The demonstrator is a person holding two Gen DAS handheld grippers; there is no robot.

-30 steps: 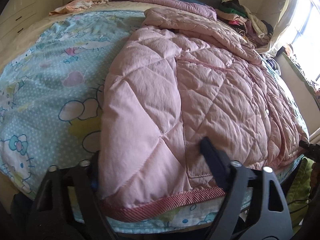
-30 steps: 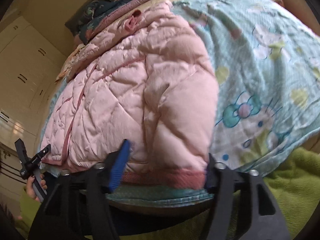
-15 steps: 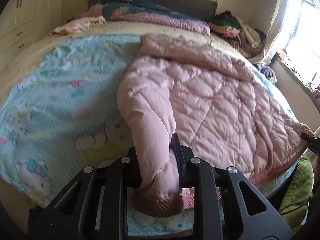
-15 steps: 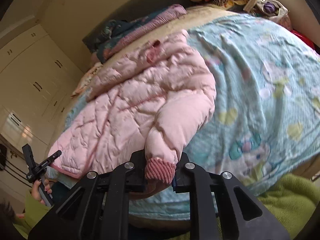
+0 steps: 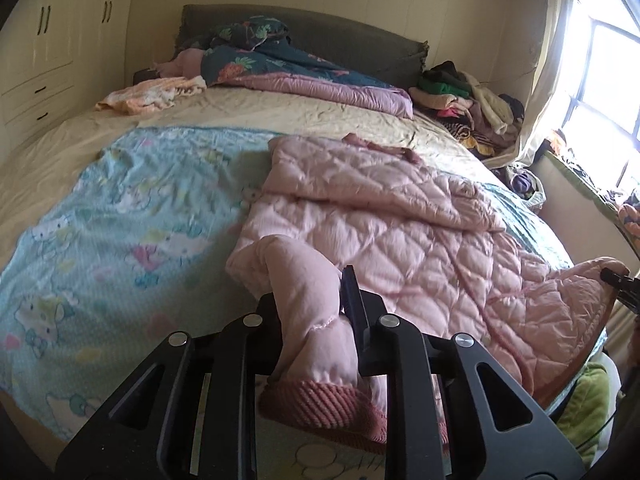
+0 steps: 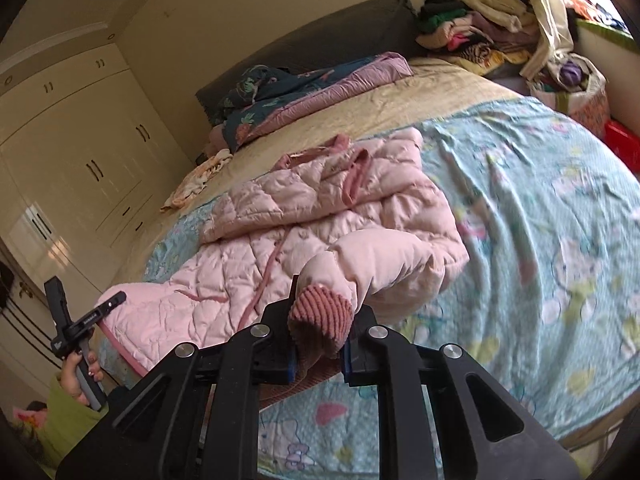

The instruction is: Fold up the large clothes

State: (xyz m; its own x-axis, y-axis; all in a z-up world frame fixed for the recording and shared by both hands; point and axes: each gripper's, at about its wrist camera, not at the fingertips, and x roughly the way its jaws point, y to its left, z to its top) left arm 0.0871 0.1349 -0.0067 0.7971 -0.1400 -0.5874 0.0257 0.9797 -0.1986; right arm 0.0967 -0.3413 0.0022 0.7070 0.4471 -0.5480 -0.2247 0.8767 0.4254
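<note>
Open blue blanket (image 5: 120, 216) beside pink jacket (image 5: 400, 240), bedding heap (image 5: 288, 68) and clothes pile (image 5: 468, 100) crowding headboard end

Both tools are built from matte black plastic frames with triangular cut-outs and round silver screw heads. Blue pads are seen lining the right gripper (image 6: 319, 334) fingers (image 6: 347, 354). A green sleeve (image 6: 66, 416) is worn at seven o'clock.

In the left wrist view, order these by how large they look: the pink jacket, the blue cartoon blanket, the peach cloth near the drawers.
1. Blanket and jacket: alike, no ranking.
2. Peach cloth: smallest, though it lies farthest.
</note>
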